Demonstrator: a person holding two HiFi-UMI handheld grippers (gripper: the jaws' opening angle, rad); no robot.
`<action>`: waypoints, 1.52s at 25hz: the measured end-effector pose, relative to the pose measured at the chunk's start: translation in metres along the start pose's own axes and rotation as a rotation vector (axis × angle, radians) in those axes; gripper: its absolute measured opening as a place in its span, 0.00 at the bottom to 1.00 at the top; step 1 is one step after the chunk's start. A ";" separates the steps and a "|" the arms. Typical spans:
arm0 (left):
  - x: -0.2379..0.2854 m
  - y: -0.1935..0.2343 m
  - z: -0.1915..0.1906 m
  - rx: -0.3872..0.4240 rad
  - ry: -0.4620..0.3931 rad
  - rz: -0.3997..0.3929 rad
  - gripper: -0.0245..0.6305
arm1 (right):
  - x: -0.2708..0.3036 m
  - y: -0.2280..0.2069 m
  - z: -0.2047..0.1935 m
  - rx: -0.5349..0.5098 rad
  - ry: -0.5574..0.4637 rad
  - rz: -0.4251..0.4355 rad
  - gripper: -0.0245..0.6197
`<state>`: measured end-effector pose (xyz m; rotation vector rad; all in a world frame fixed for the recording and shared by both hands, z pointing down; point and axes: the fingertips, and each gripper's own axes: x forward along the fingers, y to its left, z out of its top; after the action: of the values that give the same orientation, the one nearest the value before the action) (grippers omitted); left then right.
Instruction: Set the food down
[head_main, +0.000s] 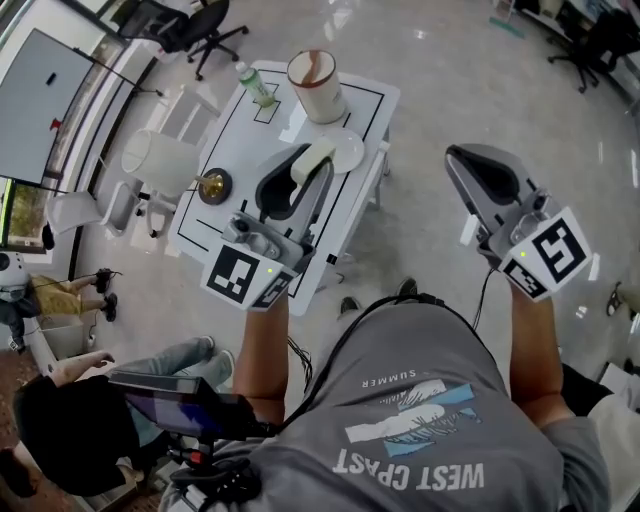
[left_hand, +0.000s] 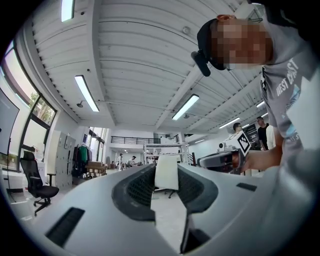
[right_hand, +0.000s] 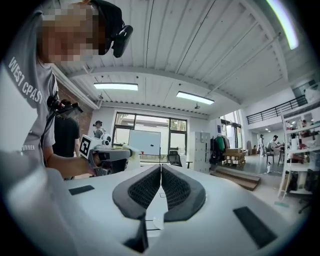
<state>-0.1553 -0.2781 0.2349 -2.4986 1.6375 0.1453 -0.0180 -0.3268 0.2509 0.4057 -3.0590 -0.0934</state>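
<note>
Bright, even light from ceiling strips; gripper views bend at edges.

head view looks steeply down, table at 11 o'clock; gripper views face level along their jaws, sighting right gripper and left gripper crosswise.

Through the right gripper view I see the right gripper with its two fingers pressed together at the centre of the frame, tips meeting and nothing between them. At mid-left a hand holds the left gripper, its marker cube turned toward me and a pale piece of food at its tip. Beyond the fingers stand a whiteboard and an office chair near the centre, with stacked cardboard boxes at mid-right.
</note>
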 end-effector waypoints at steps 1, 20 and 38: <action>0.005 -0.002 -0.002 0.001 0.001 0.007 0.20 | -0.003 -0.005 -0.002 0.001 0.000 0.007 0.05; 0.042 -0.016 -0.015 0.009 0.018 0.028 0.20 | -0.028 -0.041 -0.019 0.013 0.015 0.020 0.05; 0.032 0.079 -0.050 -0.055 0.066 -0.006 0.20 | 0.046 -0.023 -0.009 0.011 0.047 -0.040 0.05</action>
<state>-0.2152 -0.3473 0.2727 -2.5748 1.6731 0.1094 -0.0558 -0.3614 0.2607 0.4627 -3.0076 -0.0680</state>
